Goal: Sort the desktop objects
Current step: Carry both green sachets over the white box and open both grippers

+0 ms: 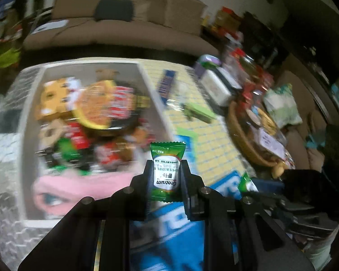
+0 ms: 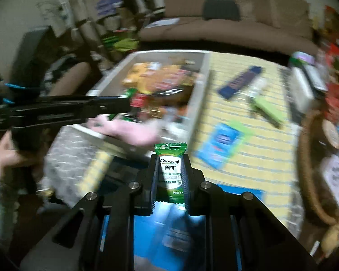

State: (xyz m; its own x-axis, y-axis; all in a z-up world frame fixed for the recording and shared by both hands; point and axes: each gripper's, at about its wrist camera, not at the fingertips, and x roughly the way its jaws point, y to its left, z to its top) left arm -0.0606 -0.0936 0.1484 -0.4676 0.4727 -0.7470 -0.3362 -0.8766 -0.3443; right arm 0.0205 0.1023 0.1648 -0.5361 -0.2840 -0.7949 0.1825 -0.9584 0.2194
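Observation:
My left gripper (image 1: 166,169) is shut on a green and white Centrum sachet (image 1: 166,169), held upside down above the table near the white storage box (image 1: 151,90). The box is full of snack packs, a noodle bowl (image 1: 106,108) and a pink cloth (image 1: 79,187). My right gripper (image 2: 170,169) is shut on a second Centrum sachet (image 2: 170,176), held above the yellow checked tablecloth (image 2: 260,158). The left gripper's body (image 2: 63,110) shows in the right wrist view, reaching over the box (image 2: 198,94). Both views are motion-blurred.
On the tablecloth lie a dark blue bar (image 2: 239,81), a green packet (image 2: 269,110) and a blue packet (image 2: 221,144). A wicker basket (image 2: 311,169) of items stands at the right. A white box (image 1: 217,88) sits behind. A brown sofa (image 2: 226,22) is beyond the table.

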